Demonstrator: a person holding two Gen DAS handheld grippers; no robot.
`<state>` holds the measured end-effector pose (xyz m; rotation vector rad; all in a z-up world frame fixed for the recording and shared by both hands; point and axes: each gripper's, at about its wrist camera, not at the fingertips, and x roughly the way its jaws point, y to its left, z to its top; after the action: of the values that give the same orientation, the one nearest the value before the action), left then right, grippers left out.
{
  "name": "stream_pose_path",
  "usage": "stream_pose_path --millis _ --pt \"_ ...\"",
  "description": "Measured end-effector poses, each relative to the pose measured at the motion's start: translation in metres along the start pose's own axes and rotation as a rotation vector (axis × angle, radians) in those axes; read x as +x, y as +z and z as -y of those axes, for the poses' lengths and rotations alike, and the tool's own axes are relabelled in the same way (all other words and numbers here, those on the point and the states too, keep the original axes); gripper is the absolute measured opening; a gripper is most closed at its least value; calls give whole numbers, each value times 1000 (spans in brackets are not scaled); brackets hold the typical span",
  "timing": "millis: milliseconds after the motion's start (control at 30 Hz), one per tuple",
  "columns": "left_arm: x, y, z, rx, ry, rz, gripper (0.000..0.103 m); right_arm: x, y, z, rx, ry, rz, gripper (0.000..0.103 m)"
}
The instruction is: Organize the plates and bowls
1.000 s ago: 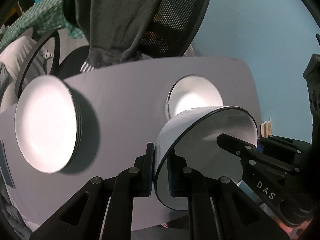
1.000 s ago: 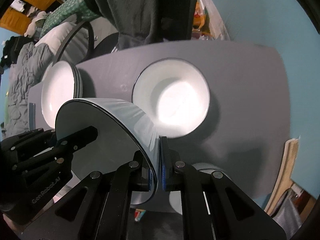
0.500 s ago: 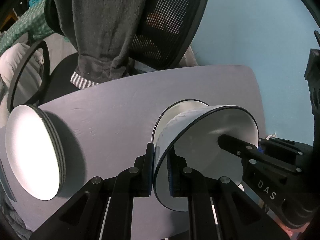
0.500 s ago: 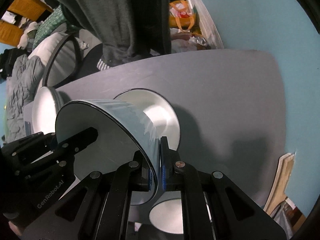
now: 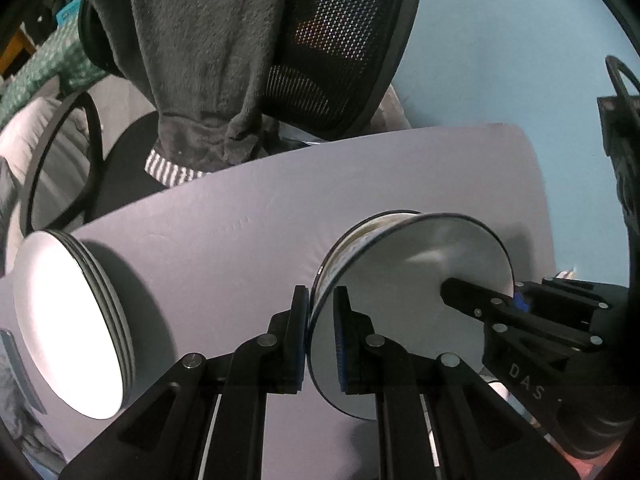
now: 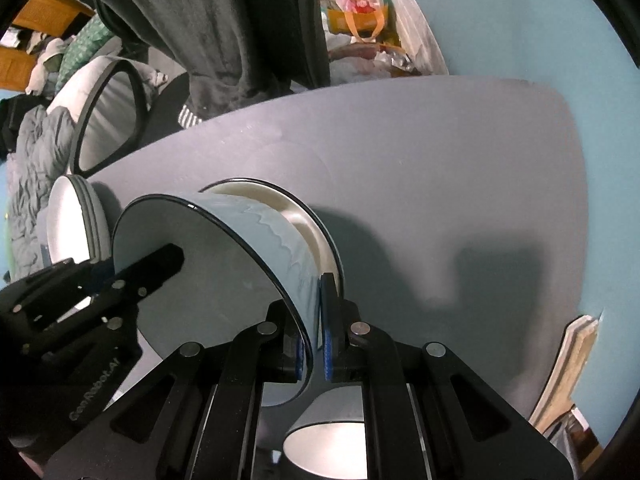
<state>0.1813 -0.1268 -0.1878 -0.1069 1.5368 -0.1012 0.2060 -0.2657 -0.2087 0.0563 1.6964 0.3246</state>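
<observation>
Three bowls (image 6: pixel 208 280), one plate stack (image 5: pixel 68 320) (three plates, roughly)

right gripper (image 6: pixel 316 316) is pinching the rim of a pale blue dark-edged bowl (image 6: pixel 208 280), left gripper (image 6: pixel 132 276) grips the far side, bowl sits tilted into a white bowl (image 6: pixel 304 216) on the grey table (image 6: pixel 440 184), white plate stack (image 6: pixel 74 220) off left

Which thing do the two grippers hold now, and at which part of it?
Both hold one bowl by its rim: the left gripper on one side, the right gripper on the opposite side.
</observation>
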Motion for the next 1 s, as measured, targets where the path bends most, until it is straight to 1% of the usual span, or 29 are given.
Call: stream_pose_path --millis 167,300,333,433,633,700,733,800,900,1000 --pt "5 0 4 30 30 -25 11 0 1 1 6 2 -19 8" --pt "7 -1 3 42 42 -37 11 1 2 0 11 13 -33 14" --pt "8 -1 2 44 47 -40 11 1 2 0 12 20 -34 16" --pt "8 0 -1 40 38 -52 13 2 1 0 13 23 -38 17" --pt "2 0 -1 39 48 -48 19 1 2 1 30 37 -49 21" --pt "0 0 -2 33 50 -43 30 0 1 0 34 35 -51 22" --pt "-1 0 -3 28 48 -33 31 -1 2 0 37 36 -51 22" --pt "-4 -1 -5 21 48 -14 32 -3 1 1 42 39 -52 23" --pt "-5 0 -6 18 48 -14 33 -6 2 2 51 54 -47 26" --pt "-7 0 -10 1 42 -7 33 -12 3 3 60 48 -21 30"
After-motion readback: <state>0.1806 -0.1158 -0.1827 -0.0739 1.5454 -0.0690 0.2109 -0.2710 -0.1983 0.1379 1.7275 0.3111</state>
